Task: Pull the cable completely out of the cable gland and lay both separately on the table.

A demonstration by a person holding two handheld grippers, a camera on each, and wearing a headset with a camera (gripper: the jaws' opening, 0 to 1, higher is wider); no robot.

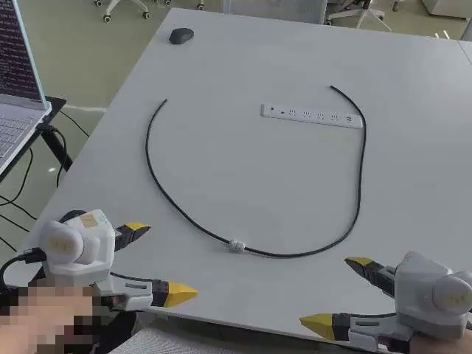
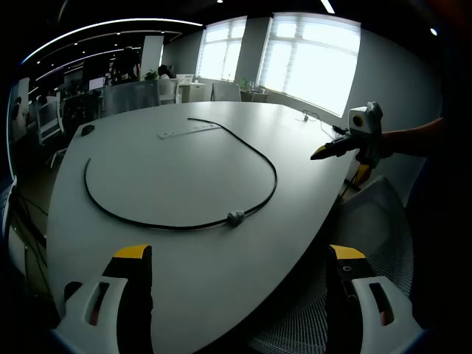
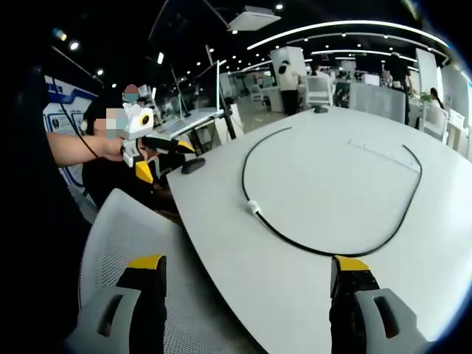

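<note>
The cable (image 1: 273, 254) was laid in a wide open loop on the white table (image 1: 243, 169). The cable gland (image 1: 236, 245) was threaded on it at six o'clock of the loop, near the front edge. The left gripper (image 1: 164, 260) was held at seven o'clock and the right gripper (image 1: 332, 292) at five, both with jaws spread wide and nothing gripped. For a clean pull, the gland would best be pinched by one gripper. The cable would be taken just beside it by the other and drawn straight along its own line.
</note>
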